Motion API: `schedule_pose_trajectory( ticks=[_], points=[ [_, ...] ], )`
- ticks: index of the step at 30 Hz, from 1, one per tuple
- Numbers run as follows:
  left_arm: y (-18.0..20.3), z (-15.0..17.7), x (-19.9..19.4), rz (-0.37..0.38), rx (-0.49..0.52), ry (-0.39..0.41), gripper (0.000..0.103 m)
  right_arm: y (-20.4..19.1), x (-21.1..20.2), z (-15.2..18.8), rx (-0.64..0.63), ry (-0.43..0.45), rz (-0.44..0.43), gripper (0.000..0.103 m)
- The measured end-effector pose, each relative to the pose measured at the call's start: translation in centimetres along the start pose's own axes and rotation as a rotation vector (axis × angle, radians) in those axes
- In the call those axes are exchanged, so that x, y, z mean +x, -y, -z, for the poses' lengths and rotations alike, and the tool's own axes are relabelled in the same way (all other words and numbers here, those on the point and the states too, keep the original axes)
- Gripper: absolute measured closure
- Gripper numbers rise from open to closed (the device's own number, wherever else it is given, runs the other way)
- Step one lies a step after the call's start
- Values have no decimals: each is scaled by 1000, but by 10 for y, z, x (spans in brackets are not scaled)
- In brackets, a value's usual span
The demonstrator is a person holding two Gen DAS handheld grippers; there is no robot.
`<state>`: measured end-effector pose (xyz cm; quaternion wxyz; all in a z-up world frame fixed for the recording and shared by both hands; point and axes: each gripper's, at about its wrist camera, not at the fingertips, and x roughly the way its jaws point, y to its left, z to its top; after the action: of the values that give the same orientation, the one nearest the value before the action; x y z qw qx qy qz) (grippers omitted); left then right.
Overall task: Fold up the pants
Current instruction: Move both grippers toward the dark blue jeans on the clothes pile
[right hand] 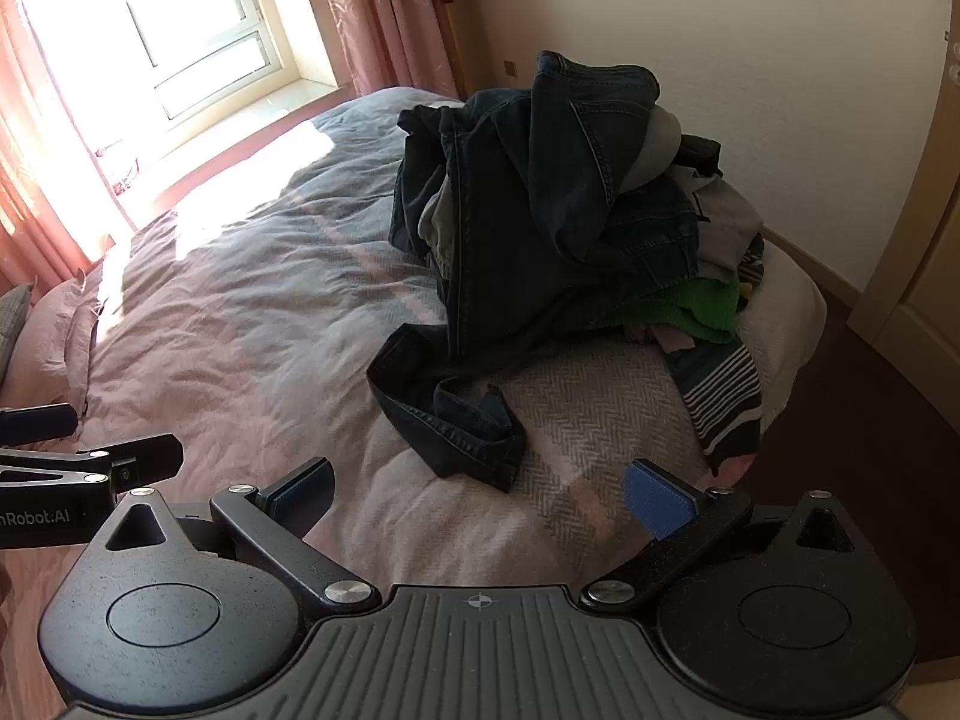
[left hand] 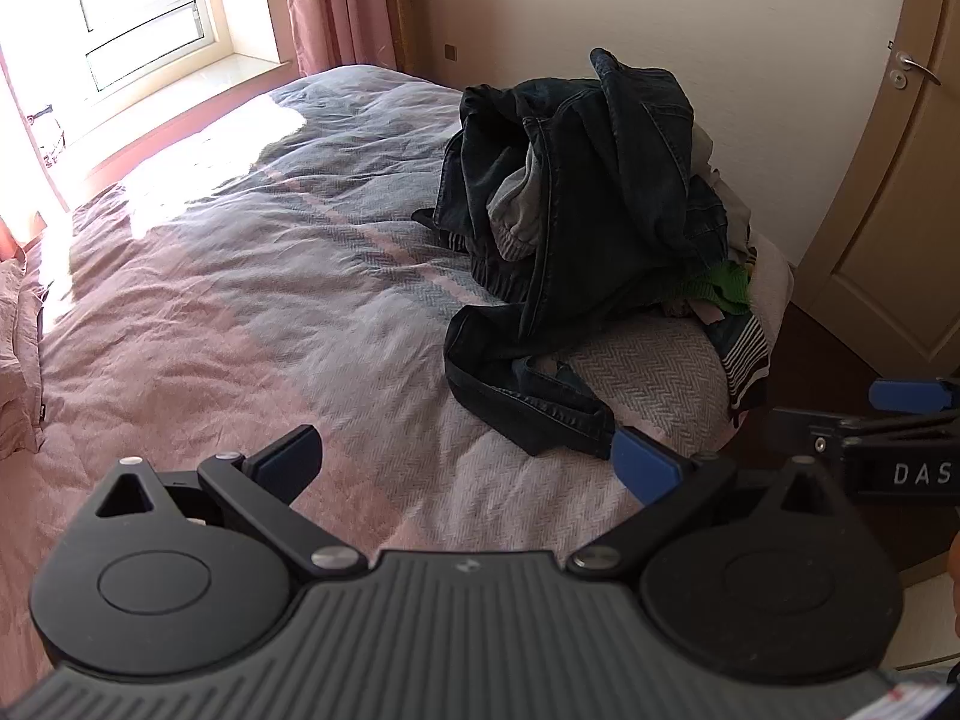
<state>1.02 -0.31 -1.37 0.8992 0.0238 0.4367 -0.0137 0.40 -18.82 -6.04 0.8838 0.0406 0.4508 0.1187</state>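
1. Left wrist view: the left gripper (left hand: 468, 459) hangs above the pink-and-grey striped quilted bedspread (left hand: 240, 312) with its black, blue-padded fingers spread wide and nothing between them. The dark blue denim pants (left hand: 576, 192) sit crumpled on top of a heap of mixed laundry (left hand: 729, 288) near the bed's far right corner, one leg trailing down toward the gripper and ending just beyond its right finger. Judged from this, the folding has not begun: the pants are neither picked out, laid flat nor creased, so every step is left.

2. Left wrist view, hard to read: the waistband and second leg are lost in the dark bundle, and a grey garment (left hand: 516, 210) is tucked into the folds. The right gripper (left hand: 912, 414) is cut off by the frame edge.

3. Right wrist view: the right gripper (right hand: 480, 495) is likewise spread and empty, poised over the bedspread (right hand: 240, 324) just short of the trailing denim leg's hem (right hand: 474, 438). The pants (right hand: 540, 210) are untouched on the heap.

4. Right wrist view, hard to read: a green knit item (right hand: 696, 306) and a striped piece (right hand: 726, 396) lie under the denim; how many garments the pile holds cannot be told. Only part of the left gripper (right hand: 90, 456) shows at the left edge.
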Motion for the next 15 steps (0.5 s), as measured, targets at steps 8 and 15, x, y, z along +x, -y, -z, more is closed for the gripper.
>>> schedule_pose_trajectory(
  ticks=[8,15],
  points=[
    [-2,-7,2,2,10,1,1,-1,3,-5,0,2,1,2],
    [-5,-15,3,8,17,9,1,-4,9,-13,4,13,6,2]
  ],
)
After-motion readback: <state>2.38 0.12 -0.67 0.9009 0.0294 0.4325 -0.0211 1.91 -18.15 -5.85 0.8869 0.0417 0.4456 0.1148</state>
